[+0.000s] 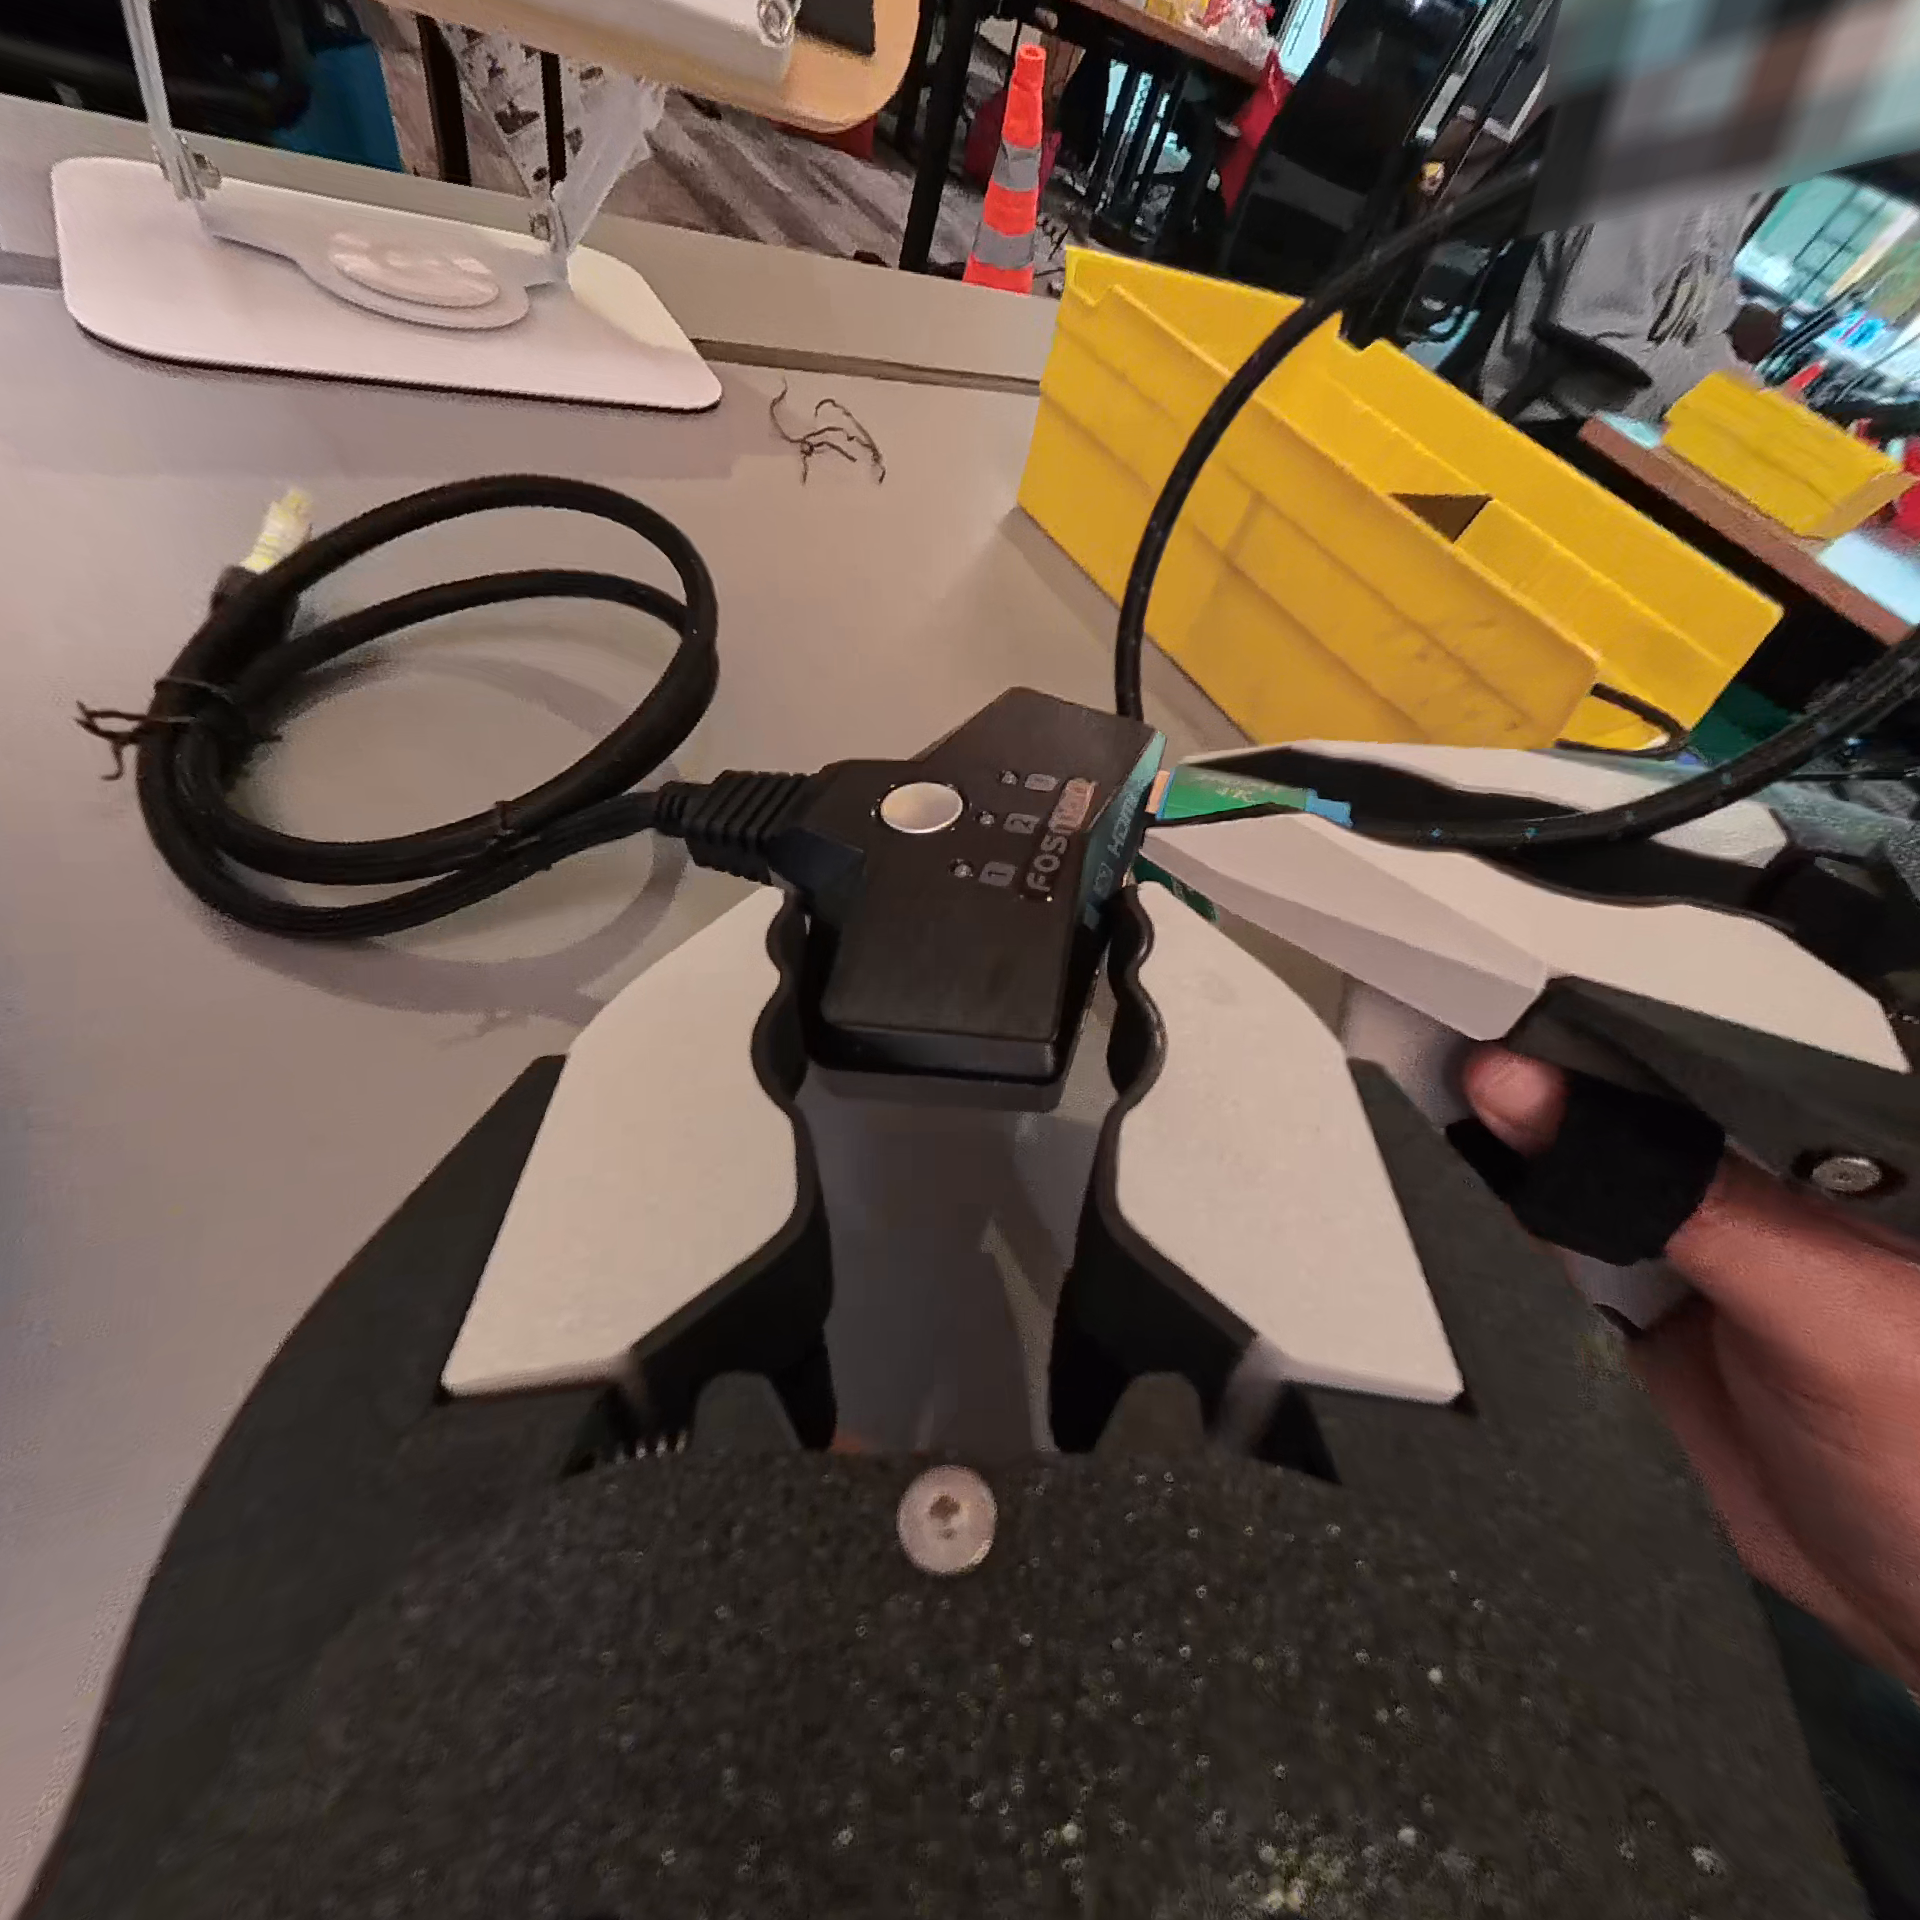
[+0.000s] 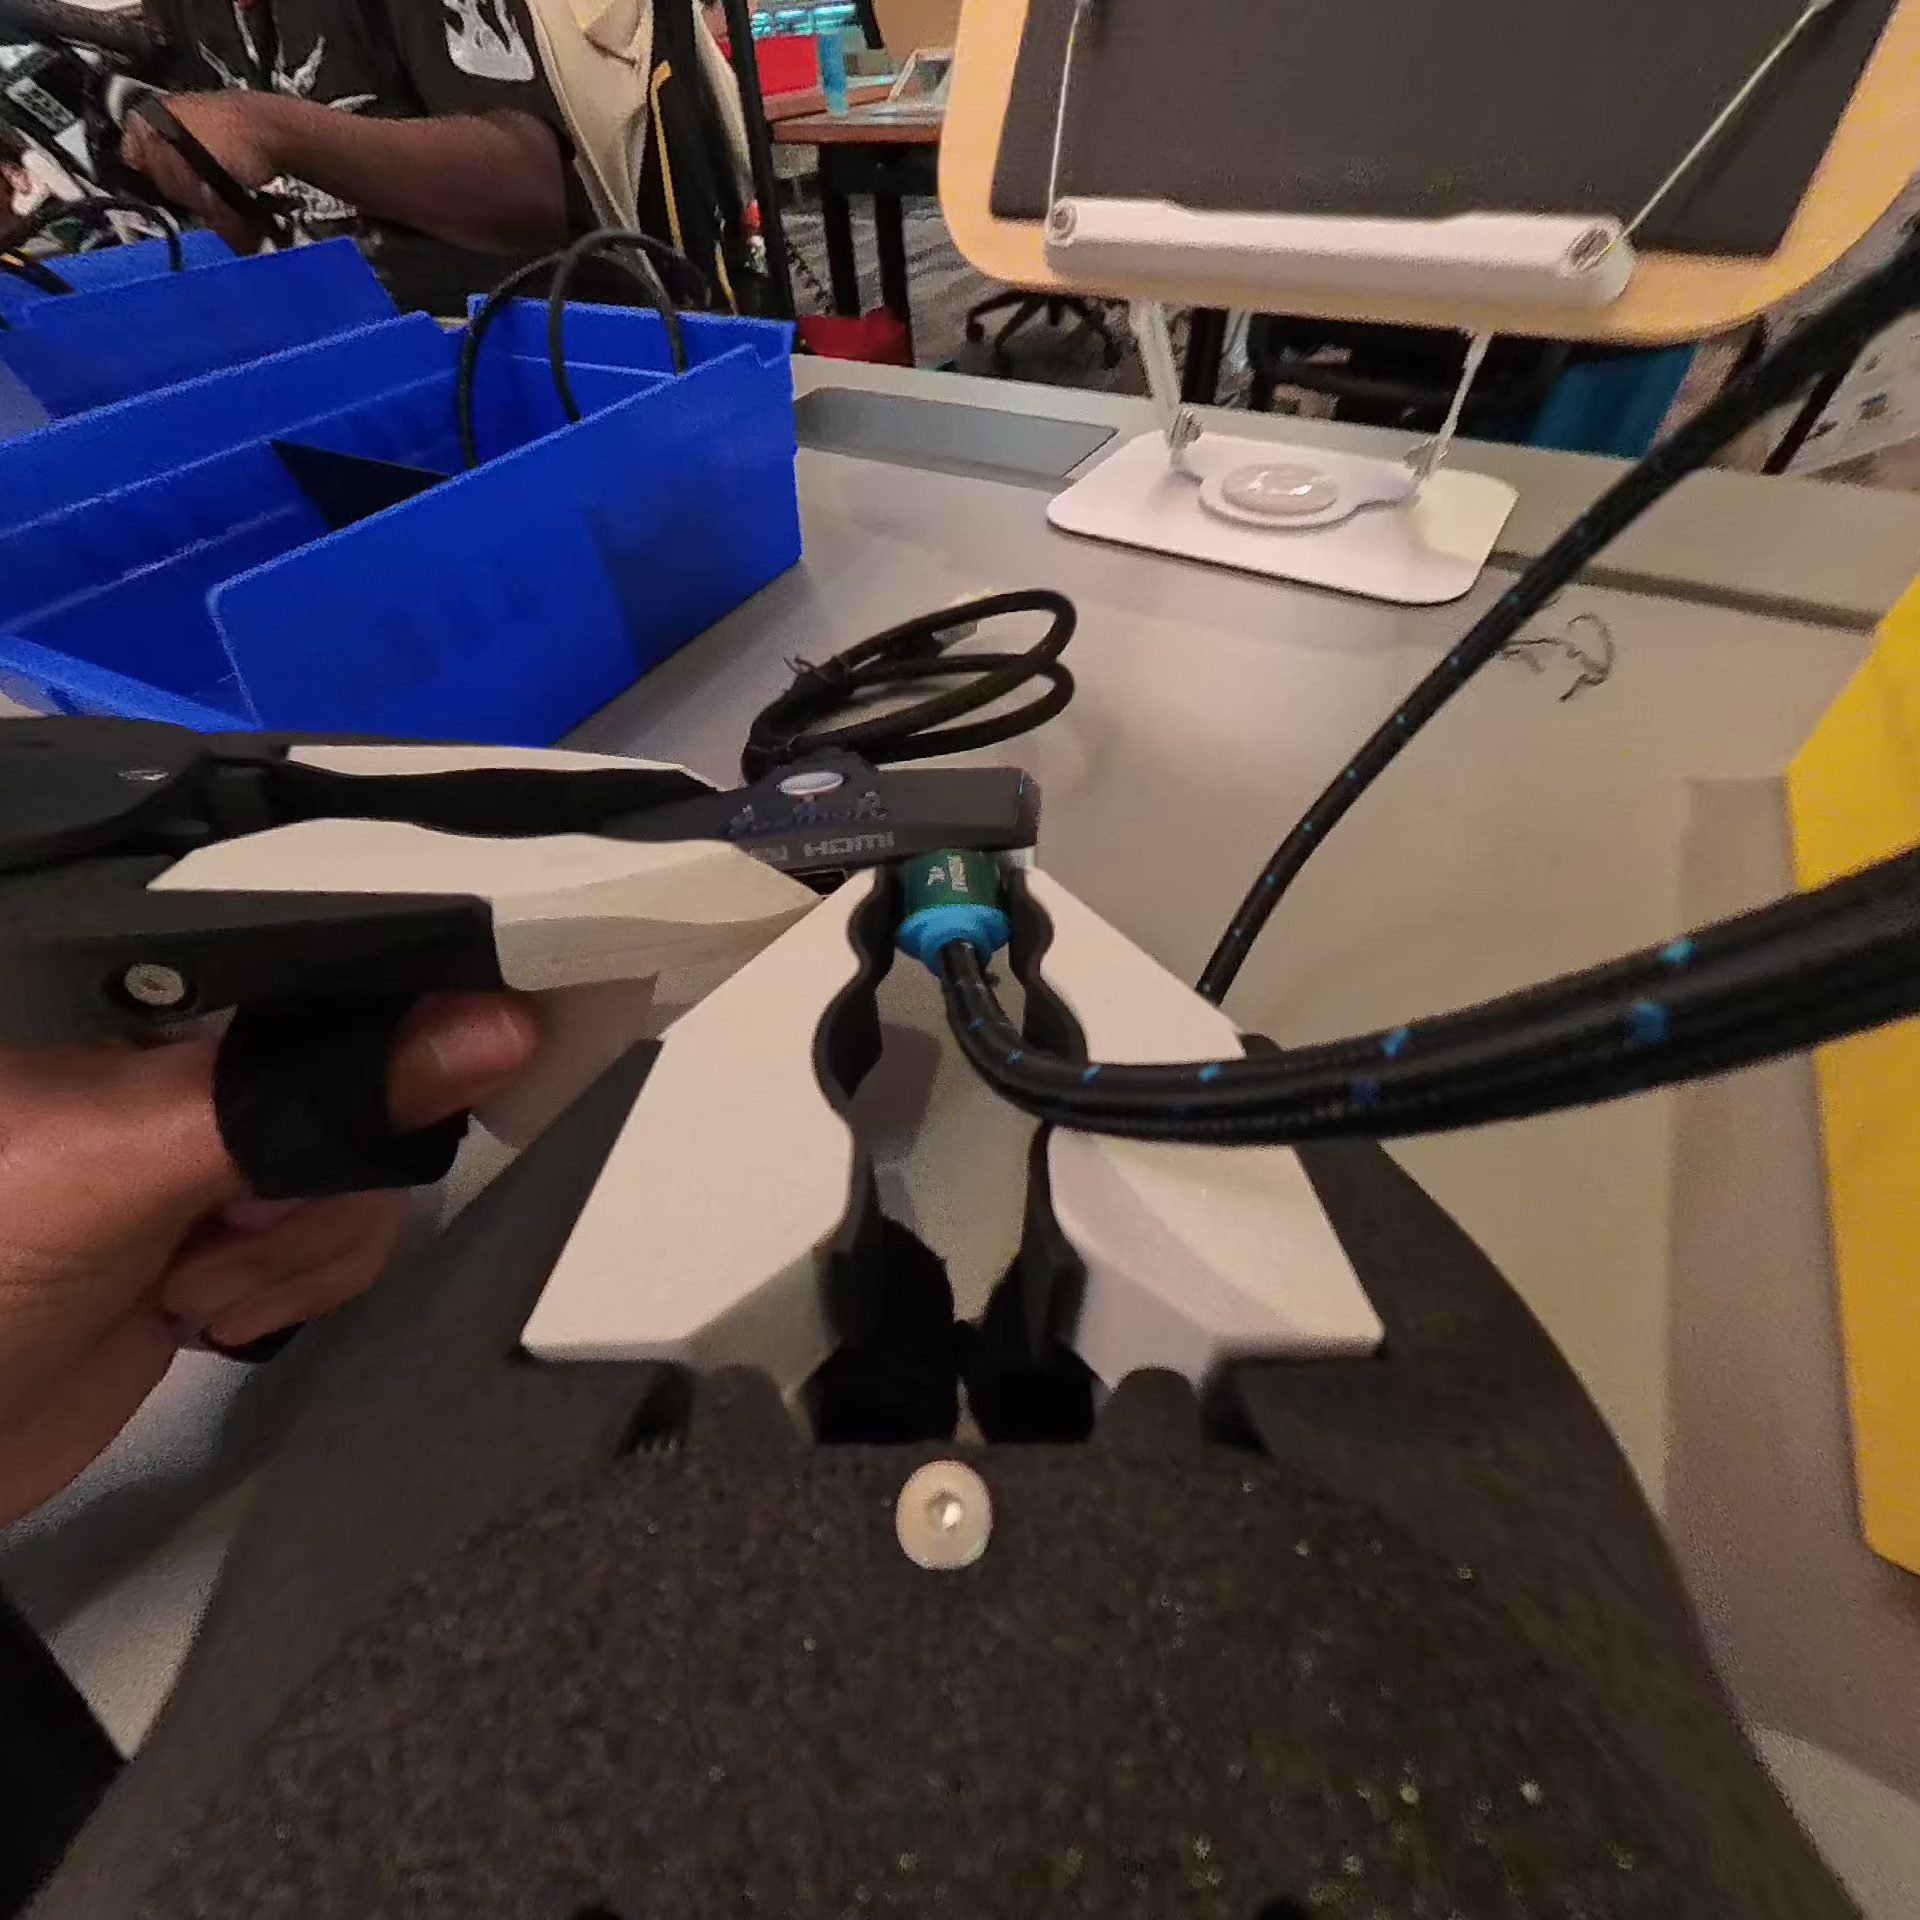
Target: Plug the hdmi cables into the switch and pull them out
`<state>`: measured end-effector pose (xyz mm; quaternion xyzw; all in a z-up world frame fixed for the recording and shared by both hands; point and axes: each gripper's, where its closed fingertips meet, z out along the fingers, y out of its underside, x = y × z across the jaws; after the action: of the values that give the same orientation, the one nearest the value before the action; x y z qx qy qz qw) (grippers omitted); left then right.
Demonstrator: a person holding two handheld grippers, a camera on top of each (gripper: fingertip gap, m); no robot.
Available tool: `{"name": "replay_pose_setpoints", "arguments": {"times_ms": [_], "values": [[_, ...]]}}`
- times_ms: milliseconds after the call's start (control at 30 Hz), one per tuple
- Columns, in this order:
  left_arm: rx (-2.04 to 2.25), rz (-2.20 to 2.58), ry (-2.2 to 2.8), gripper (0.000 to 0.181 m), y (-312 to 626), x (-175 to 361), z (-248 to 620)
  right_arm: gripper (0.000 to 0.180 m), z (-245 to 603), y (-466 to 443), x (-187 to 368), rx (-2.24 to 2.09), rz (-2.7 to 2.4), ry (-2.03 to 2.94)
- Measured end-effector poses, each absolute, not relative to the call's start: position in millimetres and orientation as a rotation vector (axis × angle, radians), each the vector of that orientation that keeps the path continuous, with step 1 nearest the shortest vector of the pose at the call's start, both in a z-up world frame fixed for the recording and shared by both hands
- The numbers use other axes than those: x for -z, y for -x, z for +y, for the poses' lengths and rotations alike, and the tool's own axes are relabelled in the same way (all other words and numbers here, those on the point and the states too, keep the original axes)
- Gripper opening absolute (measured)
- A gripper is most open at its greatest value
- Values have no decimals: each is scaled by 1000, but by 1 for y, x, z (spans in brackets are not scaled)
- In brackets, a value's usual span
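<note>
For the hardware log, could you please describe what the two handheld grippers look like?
The left gripper and right gripper match: speckled black bodies with a silver screw, pale grey wedge-shaped fingers lined with wavy black pads. A black loop strap circles one finger of the hand at each trigger.

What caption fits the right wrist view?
Right gripper clamps the green-and-blue HDMI plug at the flat black switch box, held by left gripper.
</note>
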<state>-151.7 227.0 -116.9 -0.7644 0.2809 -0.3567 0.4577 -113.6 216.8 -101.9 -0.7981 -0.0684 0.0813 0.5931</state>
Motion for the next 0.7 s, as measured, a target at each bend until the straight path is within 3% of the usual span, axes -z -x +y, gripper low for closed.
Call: {"name": "replay_pose_setpoints", "arguments": {"times_ms": [467, 567, 700], "values": [[961, 749, 1915, 56, 141, 123, 217, 21, 202, 103, 104, -130, -127, 1865], [877, 571, 1996, 56, 175, 136, 257, 21, 190, 93, 78, -45, -125, 1764], [830, 792, 1785, 55, 146, 97, 223, 21, 184, 83, 69, -133, -100, 1747]]}}
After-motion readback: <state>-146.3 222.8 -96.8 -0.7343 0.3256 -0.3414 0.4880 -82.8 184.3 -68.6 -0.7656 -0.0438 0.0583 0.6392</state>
